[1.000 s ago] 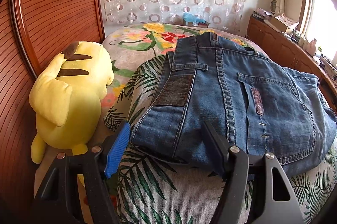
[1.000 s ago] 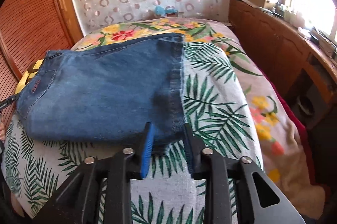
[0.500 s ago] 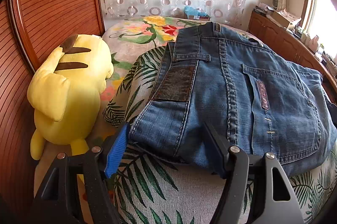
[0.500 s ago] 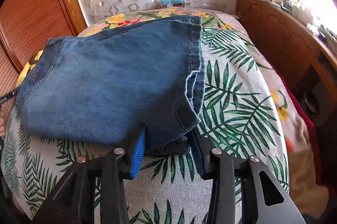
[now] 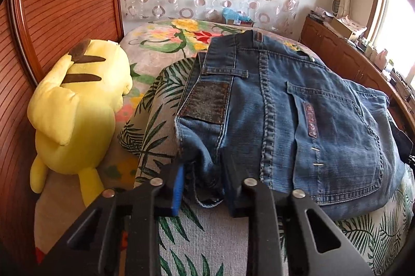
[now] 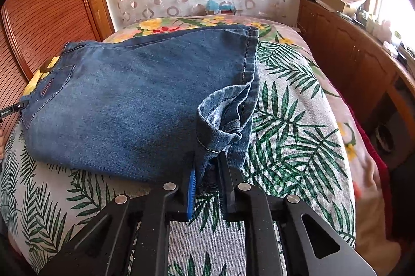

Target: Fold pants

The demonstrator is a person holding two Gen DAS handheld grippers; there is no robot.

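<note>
- The jeans (image 5: 298,120) lie flat on the leaf-print bed cover (image 6: 298,146), long axis running side to side between my two tools.
- My left gripper (image 5: 205,187) has just been closing and now pinches the near waistband corner; my right gripper (image 6: 206,187) has likewise closed on the near hem corner.
- Both point steeply down at the near edge, so I judge the fold goes away from me.
</note>
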